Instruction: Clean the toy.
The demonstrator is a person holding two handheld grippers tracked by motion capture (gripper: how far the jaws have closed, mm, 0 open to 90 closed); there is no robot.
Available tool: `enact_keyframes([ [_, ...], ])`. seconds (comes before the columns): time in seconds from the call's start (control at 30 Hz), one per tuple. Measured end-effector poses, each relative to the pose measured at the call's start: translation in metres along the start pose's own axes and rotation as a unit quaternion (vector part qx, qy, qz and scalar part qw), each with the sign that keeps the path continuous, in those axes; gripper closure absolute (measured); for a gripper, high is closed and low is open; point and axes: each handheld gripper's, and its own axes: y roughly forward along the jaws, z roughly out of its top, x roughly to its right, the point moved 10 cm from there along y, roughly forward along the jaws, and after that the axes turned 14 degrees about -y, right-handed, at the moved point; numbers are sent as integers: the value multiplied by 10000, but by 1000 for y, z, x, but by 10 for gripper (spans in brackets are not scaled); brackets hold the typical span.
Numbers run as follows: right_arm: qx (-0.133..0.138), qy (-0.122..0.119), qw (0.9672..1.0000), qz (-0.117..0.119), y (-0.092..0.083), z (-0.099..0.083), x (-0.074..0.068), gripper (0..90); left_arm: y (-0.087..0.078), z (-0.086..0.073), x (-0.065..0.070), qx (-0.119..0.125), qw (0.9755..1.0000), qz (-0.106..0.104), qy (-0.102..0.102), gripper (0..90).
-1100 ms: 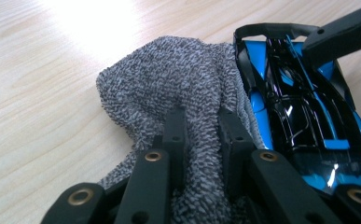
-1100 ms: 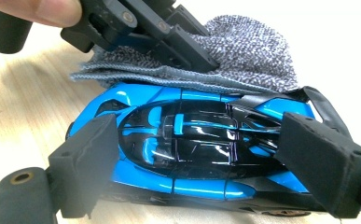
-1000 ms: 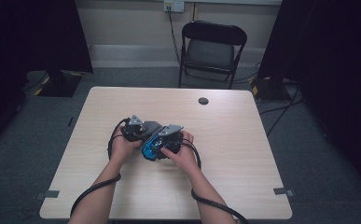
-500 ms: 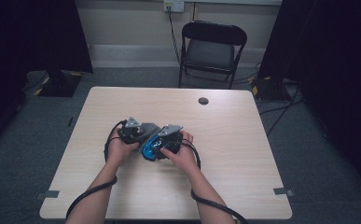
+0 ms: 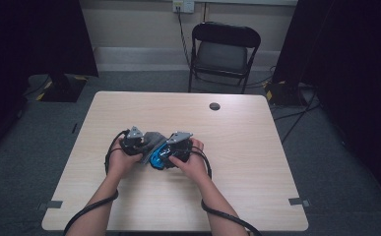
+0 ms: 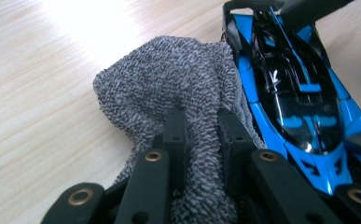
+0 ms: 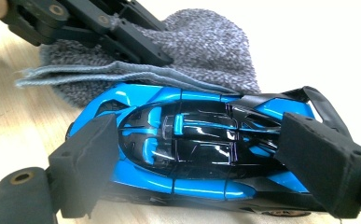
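Observation:
A glossy blue and black toy car [image 7: 192,140] lies on the wooden table [image 5: 247,147], with my right gripper [image 7: 201,156] shut on it, one pad at its nose and one at its tail. A grey knitted cloth [image 6: 169,79] is pinched in my left gripper [image 6: 202,116], whose jaws are shut on a fold of it. The cloth rests against the car's side [image 6: 290,93]. In the high view both hands meet mid-table: the left gripper [image 5: 146,141] with the cloth [image 5: 153,139], and the right gripper [image 5: 167,153] with the car [image 5: 157,158].
A small black round disc [image 5: 214,106] lies near the table's far edge. A black folding chair [image 5: 223,49] stands behind the table. Black cables trail from both grippers along the forearms. Dark curtains flank the room.
The left gripper with the cloth has edged slightly to the left beside the car. The right gripper and the car have stayed in place.

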Motion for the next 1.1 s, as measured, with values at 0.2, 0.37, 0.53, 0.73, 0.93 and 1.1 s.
enact_keyframes([
  [0.2, -5, -3, 10000, 0, 0, 0, 0, 122, -7, -6, 0, -3, 10000, 3, 24, 759],
  [0.37, -23, 6, 10000, -1, 0, 0, 0, 122, -13, -11, 1, -25, 10000, 3, -4, 759],
  [0.53, -21, 15, 10000, -2, 0, 0, 0, 122, -19, -17, 2, -4, 10000, 2, -45, 759],
  [0.73, -43, 25, 10000, -36, 1, 1, 0, 122, -27, -24, 3, -4, 10000, -24, -55, 759],
  [0.93, -41, 30, 10000, -59, 1, 1, 1, 122, -35, -32, 7, 1, 9999, -126, -118, 759],
  [1.1, -63, 37, 10000, -59, 1, 1, 0, 121, -41, -38, 9, -16, 9998, -155, -83, 759],
])
